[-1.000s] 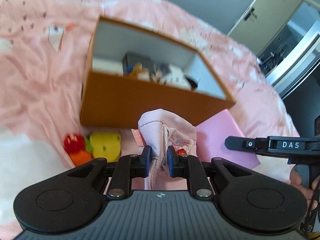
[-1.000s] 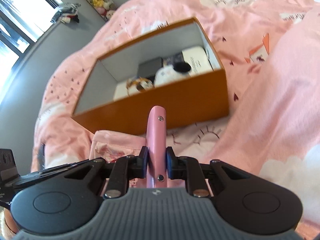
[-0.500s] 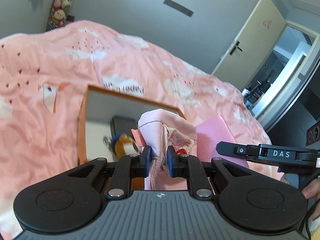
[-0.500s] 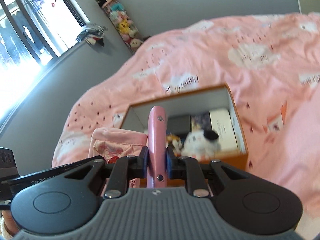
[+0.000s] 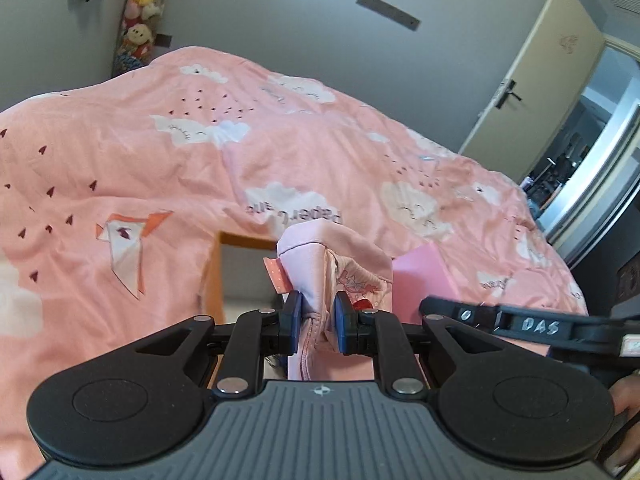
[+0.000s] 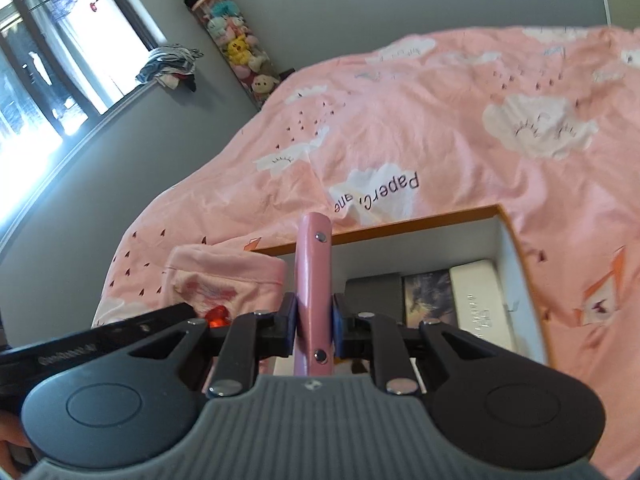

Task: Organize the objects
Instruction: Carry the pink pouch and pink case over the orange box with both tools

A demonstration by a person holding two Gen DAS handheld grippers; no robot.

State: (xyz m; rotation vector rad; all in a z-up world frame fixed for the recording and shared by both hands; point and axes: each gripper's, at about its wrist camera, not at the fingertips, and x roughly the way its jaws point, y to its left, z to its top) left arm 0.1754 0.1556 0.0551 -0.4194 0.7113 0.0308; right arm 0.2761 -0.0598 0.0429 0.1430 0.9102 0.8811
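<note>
A: What's the biggest thing here?

B: The bed, under a pink duvet [image 6: 460, 92] printed with clouds and paper cranes. One cloud reads "PaperCrane", seen upside down. On the duvet sits an orange box [image 6: 400, 222] with pale inner walls, open at the top.

A: What's in it?

B: A dark case, a printed card and a white case with small lettering too fine to read, all flat on the floor of the box.

A: And the two loads?

B: The left hand-held gripper [image 5: 316, 322] is clenched on a pink fabric pouch [image 5: 336, 256], held above the box's near edge. It looks soft and light, so it will probably sag and swing. The bunched fold near the seam seems the sensible hold, and that's where the pads pinch it. A red bead shows on it.

A: The right?

B: The right hand-held gripper [image 6: 314, 322] grasps a pink leather-like case [image 6: 314, 264] with two rivets, edge-on and upright over the box. I'd judge it stiff, smooth, perhaps slippery, so best gripped across its flat faces.

A: Other writing?

B: "DAS" on the right gripper's side; blurred lettering on the left's.
</note>
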